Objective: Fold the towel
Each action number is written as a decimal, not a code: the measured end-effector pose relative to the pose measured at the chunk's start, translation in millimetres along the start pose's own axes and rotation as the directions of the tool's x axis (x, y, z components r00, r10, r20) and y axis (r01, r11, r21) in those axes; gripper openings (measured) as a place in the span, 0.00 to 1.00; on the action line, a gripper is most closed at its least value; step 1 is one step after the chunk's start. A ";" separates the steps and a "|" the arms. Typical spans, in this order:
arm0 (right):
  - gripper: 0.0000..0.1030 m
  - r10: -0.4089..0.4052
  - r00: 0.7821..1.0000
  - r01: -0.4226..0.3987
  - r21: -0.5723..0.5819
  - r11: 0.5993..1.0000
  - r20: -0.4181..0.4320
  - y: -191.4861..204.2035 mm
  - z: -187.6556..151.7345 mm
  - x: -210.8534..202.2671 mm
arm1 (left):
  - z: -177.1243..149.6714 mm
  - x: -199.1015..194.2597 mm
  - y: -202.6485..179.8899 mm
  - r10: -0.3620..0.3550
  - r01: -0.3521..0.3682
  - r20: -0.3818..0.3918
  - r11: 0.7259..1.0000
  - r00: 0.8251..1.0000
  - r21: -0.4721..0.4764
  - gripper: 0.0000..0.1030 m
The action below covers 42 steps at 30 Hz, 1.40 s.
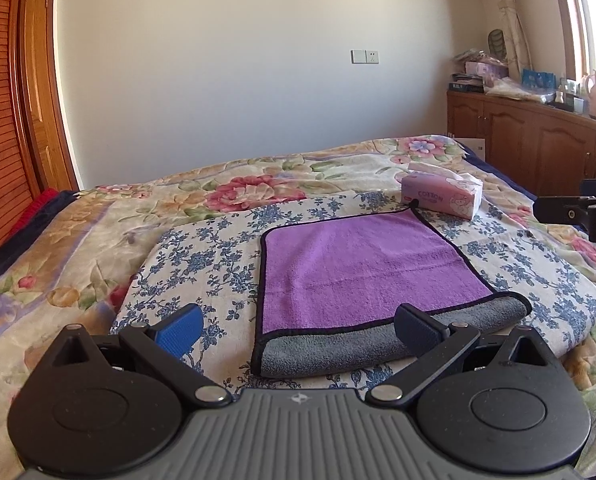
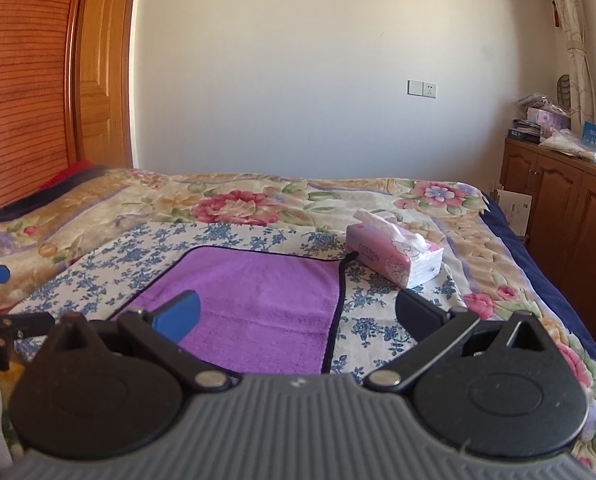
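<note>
Nearest my left gripper (image 1: 298, 326), jaws spread wide and holding nothing, lies the purple terry towel with black edging (image 1: 361, 268), flat at the frame's centre on the blue-flowered white cloth (image 1: 202, 248) over the bed. Its near edge shows a grey folded roll. My right gripper (image 2: 298, 316) hangs equally agape above the towel's right side. Risks as I judge them: pinching the cloth beneath, uneven lifting skewing the fold, or knocking the pink tissue pack (image 2: 393, 258) touching the far corner.

A floral-quilted bed (image 1: 78, 240) carries a blue-flowered cloth (image 1: 202, 248), towel (image 1: 361, 264), tissue pack (image 1: 441, 196).
</note>
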State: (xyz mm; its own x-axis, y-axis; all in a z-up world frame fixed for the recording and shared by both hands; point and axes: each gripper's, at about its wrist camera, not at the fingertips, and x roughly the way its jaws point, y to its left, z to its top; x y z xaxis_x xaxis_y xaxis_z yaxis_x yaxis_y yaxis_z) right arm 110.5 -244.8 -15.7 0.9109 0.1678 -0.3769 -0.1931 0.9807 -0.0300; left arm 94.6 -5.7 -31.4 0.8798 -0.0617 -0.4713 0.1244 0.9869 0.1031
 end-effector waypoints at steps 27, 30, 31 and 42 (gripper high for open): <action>1.00 0.077 0.980 -0.080 -0.005 0.997 -0.183 -5.9 -11.5 60.6 | 3.8 97.2 36.9 -0.142 0.141 -0.174 0.990 0.974 -0.017 0.75; 1.00 0.077 0.976 -0.081 -0.013 0.997 -0.202 -4.9 -15.2 63.7 | -1.7 110.6 38.1 -0.161 0.160 -0.221 0.987 0.962 -0.022 0.68; 1.00 0.077 0.975 -0.081 -0.011 0.997 -0.207 -4.7 -15.8 64.5 | -3.3 114.1 38.5 -0.160 0.160 -0.234 0.987 0.959 -0.021 0.67; 1.00 0.048 0.960 -0.056 -0.021 0.998 -0.276 -6.6 -24.4 75.0 | -12.2 128.4 49.3 -0.158 0.149 -0.282 0.987 0.946 -0.052 0.35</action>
State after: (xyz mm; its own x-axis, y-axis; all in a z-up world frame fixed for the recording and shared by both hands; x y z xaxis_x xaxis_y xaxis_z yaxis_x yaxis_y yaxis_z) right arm 171.2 -241.1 -66.3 0.7646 0.1801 -0.6188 -0.2512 0.9675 -0.0287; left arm 208.0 36.8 -97.6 0.6836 -0.1723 -0.7093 0.2302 0.9730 -0.0145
